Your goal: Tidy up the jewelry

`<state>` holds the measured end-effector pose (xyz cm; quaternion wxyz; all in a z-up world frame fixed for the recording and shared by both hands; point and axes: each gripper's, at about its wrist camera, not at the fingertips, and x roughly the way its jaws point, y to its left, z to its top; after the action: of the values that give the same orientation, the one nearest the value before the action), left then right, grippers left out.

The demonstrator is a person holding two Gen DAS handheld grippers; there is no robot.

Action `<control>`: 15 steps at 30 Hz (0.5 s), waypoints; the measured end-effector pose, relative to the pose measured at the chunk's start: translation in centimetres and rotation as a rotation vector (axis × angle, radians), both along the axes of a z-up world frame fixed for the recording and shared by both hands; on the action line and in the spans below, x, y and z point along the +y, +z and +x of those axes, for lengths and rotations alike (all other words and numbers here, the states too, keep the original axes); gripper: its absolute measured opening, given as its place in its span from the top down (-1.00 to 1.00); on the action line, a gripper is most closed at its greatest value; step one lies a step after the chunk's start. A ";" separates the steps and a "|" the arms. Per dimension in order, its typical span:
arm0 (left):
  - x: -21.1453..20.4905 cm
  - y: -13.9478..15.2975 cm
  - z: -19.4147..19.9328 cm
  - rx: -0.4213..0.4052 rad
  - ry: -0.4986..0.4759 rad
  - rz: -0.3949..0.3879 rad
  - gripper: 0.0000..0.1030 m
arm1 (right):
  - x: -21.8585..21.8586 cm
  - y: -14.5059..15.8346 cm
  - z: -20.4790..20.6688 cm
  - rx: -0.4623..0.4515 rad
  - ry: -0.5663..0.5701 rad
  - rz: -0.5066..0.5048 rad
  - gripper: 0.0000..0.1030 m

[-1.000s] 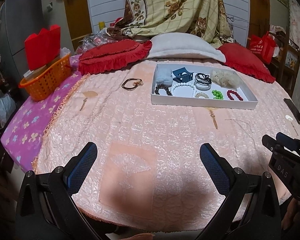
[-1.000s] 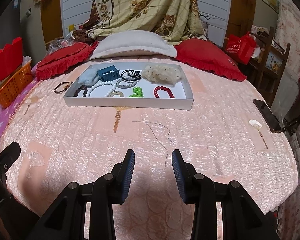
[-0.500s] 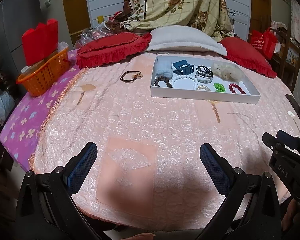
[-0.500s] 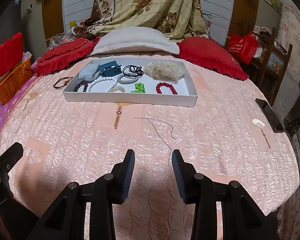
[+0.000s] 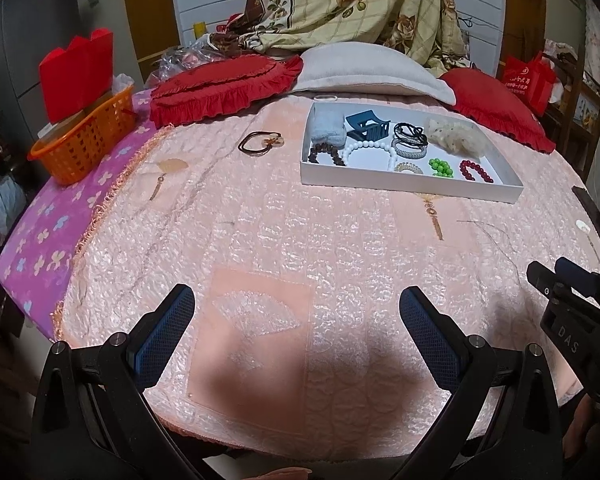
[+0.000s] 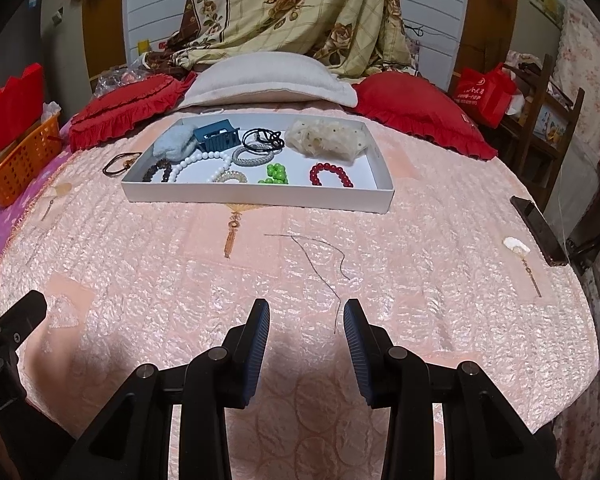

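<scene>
A white tray (image 5: 412,184) (image 6: 256,199) lies on the pink bedspread toward the pillows. It holds a white bead necklace (image 6: 204,160), red beads (image 6: 331,174), green beads (image 6: 275,174), a blue hair claw (image 6: 216,137), black hair ties (image 6: 262,138) and other pieces. A dark bracelet (image 5: 260,144) (image 6: 121,162) lies on the spread left of the tray. A thin thread-like chain (image 6: 320,260) lies in front of the right gripper (image 6: 306,312). My left gripper (image 5: 296,300) stands wide open over bare spread. The right gripper's jaws stand partly apart with nothing between them.
An orange basket (image 5: 86,140) with red bags sits at the bed's left edge. Red cushions (image 5: 224,90) and a grey pillow (image 5: 368,70) line the far side. A dark phone (image 6: 538,230) lies at the right edge. The right tool's body (image 5: 576,320) shows beside the left gripper.
Both views have tilted slightly, so the tray sits a little lower and nearer in the pictures. Nothing on the bed has moved and neither gripper's opening has changed.
</scene>
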<state>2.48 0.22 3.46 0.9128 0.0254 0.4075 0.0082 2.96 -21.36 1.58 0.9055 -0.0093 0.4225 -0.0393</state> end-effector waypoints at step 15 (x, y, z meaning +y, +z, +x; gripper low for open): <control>-0.1 -0.5 0.2 0.022 -0.009 -0.006 -0.99 | -0.1 -0.3 0.0 0.001 0.003 0.001 0.29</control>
<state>2.73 0.14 2.95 0.9083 0.0247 0.4176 0.0028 2.98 -21.42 1.24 0.9054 -0.0095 0.4228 -0.0379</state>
